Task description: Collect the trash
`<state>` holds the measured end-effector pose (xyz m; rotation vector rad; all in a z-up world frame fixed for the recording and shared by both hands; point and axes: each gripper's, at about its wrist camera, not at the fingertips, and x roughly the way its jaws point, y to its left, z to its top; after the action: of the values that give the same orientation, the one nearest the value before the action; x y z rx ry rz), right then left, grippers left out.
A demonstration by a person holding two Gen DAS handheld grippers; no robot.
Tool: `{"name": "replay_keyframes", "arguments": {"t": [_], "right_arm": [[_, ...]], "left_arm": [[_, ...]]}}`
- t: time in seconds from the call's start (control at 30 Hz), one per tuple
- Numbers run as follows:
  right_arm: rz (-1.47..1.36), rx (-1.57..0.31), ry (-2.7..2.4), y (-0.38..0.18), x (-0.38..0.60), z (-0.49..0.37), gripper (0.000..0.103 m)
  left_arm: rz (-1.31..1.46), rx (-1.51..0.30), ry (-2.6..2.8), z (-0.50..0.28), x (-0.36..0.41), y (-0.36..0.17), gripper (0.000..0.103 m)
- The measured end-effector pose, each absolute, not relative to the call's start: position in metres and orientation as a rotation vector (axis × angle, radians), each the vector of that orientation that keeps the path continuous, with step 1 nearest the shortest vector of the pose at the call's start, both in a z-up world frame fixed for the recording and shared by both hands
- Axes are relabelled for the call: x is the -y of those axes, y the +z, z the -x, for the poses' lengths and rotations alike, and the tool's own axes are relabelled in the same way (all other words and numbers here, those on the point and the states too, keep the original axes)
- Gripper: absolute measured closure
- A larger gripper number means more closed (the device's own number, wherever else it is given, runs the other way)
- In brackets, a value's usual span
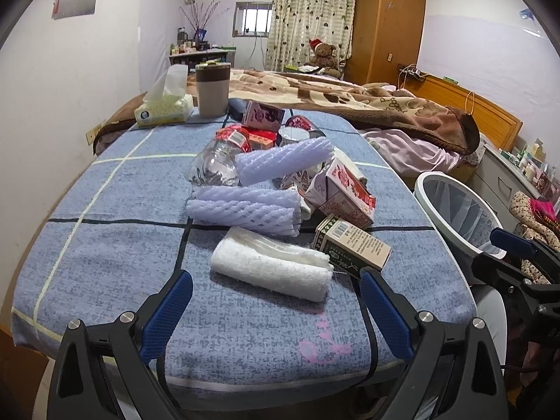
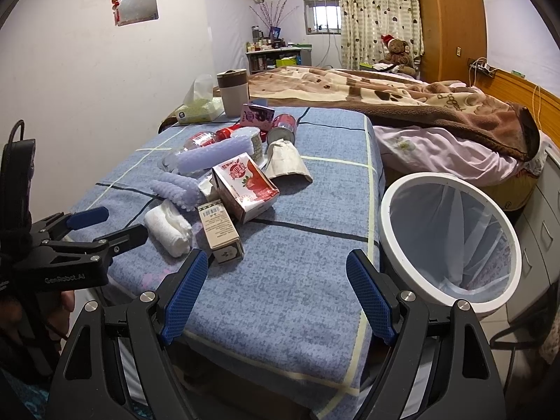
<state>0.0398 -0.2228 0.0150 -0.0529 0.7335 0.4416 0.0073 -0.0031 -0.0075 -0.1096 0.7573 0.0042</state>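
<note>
Both grippers, left [image 1: 276, 281] and right [image 2: 276, 262], gape empty. Left should straddle the towel [image 1: 271, 264] squarely, then carry it to the bin [image 2: 392, 210]; its depth looks unclear.

My left gripper [image 1: 276, 280] is level, fingers [image 1: 168, 311] spread wide with nothing between them. My right gripper [image 2: 276, 276] is the same: wide apart and empty. A hand [image 2: 66, 301] grips the left one's handle.
</note>
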Motion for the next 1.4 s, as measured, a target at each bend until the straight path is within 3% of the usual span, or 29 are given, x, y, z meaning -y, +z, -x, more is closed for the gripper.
{"name": "replay_keyframes", "arguments": {"t": [0.3, 0.4, 0.5, 0.6, 0.8, 0.9, 1.33, 1.4], "right_arm": [[0.056, -0.732, 0.460, 0.013, 0.221, -0.054, 0.020], [0.060, -0.735, 0.472, 0.012, 0.215, -0.061, 0.020], [0.065, -0.739, 0.488, 0.009, 0.209, -0.070, 0.020], [0.066, -0.750, 0.505, 0.006, 0.204, -0.078, 0.020], [0.081, -0.766, 0.540, -0.001, 0.193, -0.096, 0.020], [0.083, -0.783, 0.564, -0.005, 0.188, -0.106, 0.020], [0.121, -0.868, 0.614, -0.021, 0.161, -0.139, 0.020], [0.113, -0.878, 0.615, -0.022, 0.161, -0.140, 0.027]], "left_arm": [[0.239, -0.829, 0.034, -0.032, -0.011, -0.030, 0.006], [0.267, -0.882, 0.043, -0.046, -0.013, -0.043, 0.022], [0.297, -0.896, 0.030, -0.052, -0.013, -0.051, 0.028], [0.306, -0.889, 0.006, -0.056, -0.011, -0.053, 0.039], [0.299, -0.890, -0.052, -0.060, -0.007, -0.050, 0.068], [0.304, -0.886, -0.068, -0.057, -0.011, -0.047, 0.074], [0.301, -0.858, -0.056, -0.046, -0.033, -0.034, 0.080], [0.298, -0.853, -0.056, -0.046, -0.034, -0.033, 0.080]]}}
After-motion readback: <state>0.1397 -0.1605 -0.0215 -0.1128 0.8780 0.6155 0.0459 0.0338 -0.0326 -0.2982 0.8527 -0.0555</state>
